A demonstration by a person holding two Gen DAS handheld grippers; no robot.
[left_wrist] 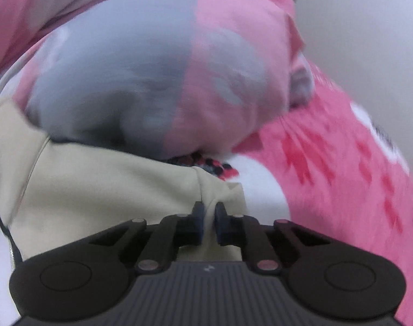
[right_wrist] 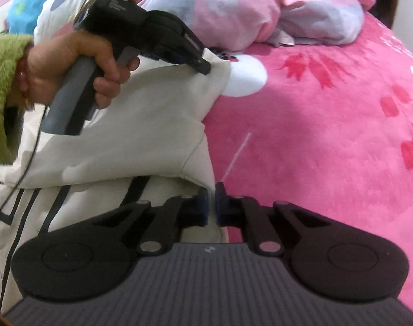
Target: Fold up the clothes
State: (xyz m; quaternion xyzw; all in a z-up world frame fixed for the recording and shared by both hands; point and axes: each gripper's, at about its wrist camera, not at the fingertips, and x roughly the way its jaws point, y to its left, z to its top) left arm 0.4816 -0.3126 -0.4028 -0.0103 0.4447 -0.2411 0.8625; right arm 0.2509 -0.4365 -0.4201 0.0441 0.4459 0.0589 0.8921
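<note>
A cream garment [left_wrist: 98, 190] [right_wrist: 141, 135] with black line print lies on a pink bed cover. In the left wrist view my left gripper [left_wrist: 209, 212] is shut on a corner of this garment, with cloth pinched between the dark pads. The right wrist view shows the same left gripper [right_wrist: 205, 68] held by a hand [right_wrist: 70, 62], biting the garment's far right corner. My right gripper [right_wrist: 212, 193] is shut on the garment's near right edge, where the cloth runs down between its fingers. The stretch of edge between the two grips hangs in a slack fold.
The pink bed cover [right_wrist: 315, 135] [left_wrist: 342, 176] with red marks spreads to the right. A bunched pink and grey quilt [left_wrist: 165, 68] [right_wrist: 260, 13] lies just beyond the garment. A green fluffy sleeve [right_wrist: 3, 95] is at the left, with blue patterned fabric [right_wrist: 30, 5] behind it.
</note>
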